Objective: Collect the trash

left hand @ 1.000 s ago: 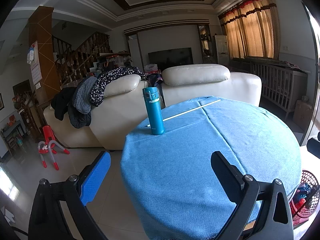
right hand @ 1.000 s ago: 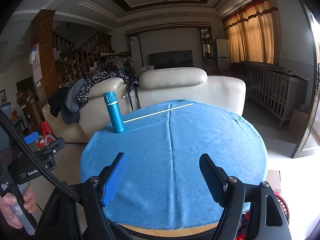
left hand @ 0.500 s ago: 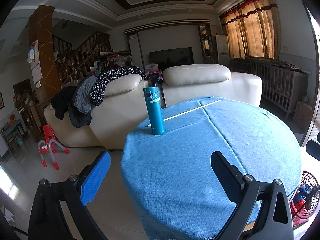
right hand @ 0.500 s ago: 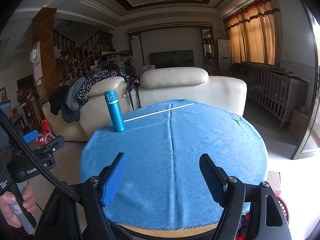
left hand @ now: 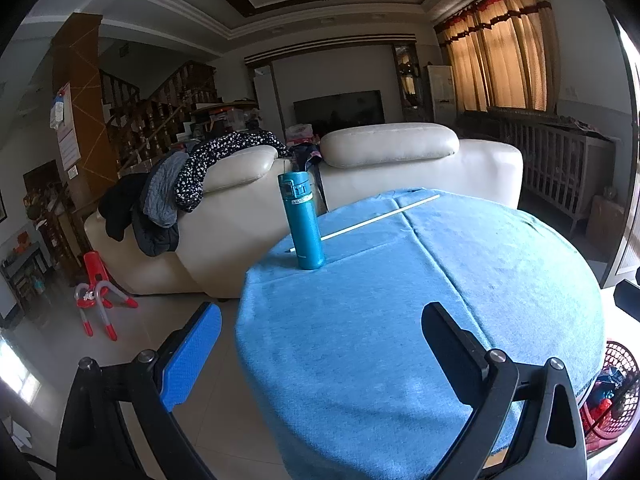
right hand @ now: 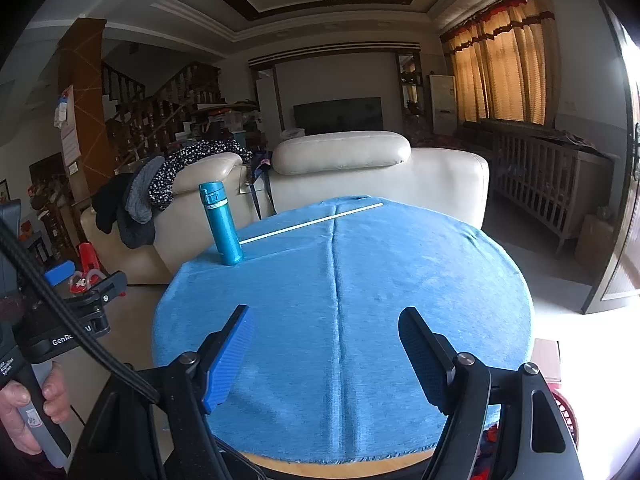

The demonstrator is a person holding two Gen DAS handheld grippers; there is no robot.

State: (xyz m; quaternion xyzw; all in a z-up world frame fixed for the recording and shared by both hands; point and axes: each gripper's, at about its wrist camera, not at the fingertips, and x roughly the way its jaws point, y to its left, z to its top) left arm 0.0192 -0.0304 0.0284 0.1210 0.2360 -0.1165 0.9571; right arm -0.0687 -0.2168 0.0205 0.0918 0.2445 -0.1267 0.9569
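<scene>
A: Comparing this with a second ago, nothing on the bench has shifted; the bottle and the stick lie as they did, and both claws hang where they hung.

B: And the surface?

A: A round bench under a blue cloth with a seam down the middle. The teal bottle stands upright near the far left edge. The thin white stick lies flat behind it, running toward the far rim, its near end just beside the bottle; whether they touch cannot be told.

B: The room?

A: A cream sofa just beyond the bench, clothes heaped on its left back, a staircase behind, curtains at right. A red basket sits on the floor by the bench's near right side, with coloured scraps inside.

B: The claws?

A: The left claw is spread wide over the bench's near left edge, nothing between its pads. The right claw is spread wide above the cloth, gripping nothing. A hand holds the left handle.
</scene>
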